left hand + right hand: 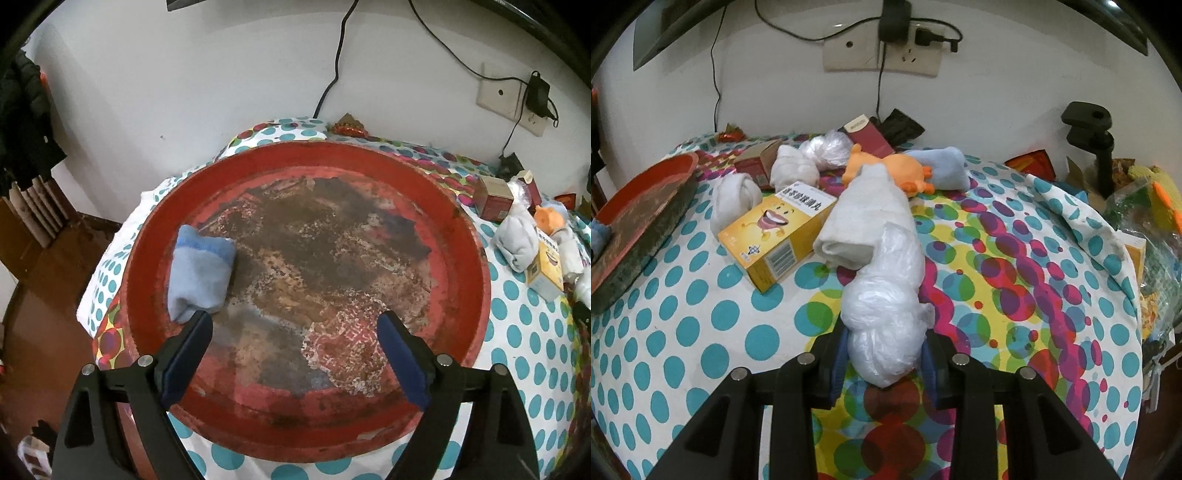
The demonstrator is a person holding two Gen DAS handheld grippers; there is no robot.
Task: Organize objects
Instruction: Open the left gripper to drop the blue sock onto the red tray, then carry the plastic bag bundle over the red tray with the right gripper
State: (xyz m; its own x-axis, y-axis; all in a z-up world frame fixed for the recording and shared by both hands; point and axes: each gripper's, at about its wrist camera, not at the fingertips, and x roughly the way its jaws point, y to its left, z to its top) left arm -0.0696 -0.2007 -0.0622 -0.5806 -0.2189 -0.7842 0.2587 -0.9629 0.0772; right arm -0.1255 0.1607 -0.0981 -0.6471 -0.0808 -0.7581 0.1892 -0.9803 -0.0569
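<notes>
A large worn red round tray (461, 236) lies on the dotted tablecloth. A folded light-blue sock (201, 269) lies inside it at the left. My left gripper (295, 325) is open and empty above the tray, just right of the sock. My right gripper (884, 350) is shut on a crumpled clear plastic bag (886, 295), which hangs above the cloth. A rolled white towel (866, 218), a yellow medicine box (775, 229), an orange plush toy (886, 168), a blue sock (942, 166) and white rolled socks (735, 199) lie beyond it.
The red tray's edge shows at the left of the right wrist view (639, 206). Red boxes (868, 134) and a wall socket with cables (882, 51) are at the back. A black clamp stand (1097, 144) and cluttered bags stand at the right.
</notes>
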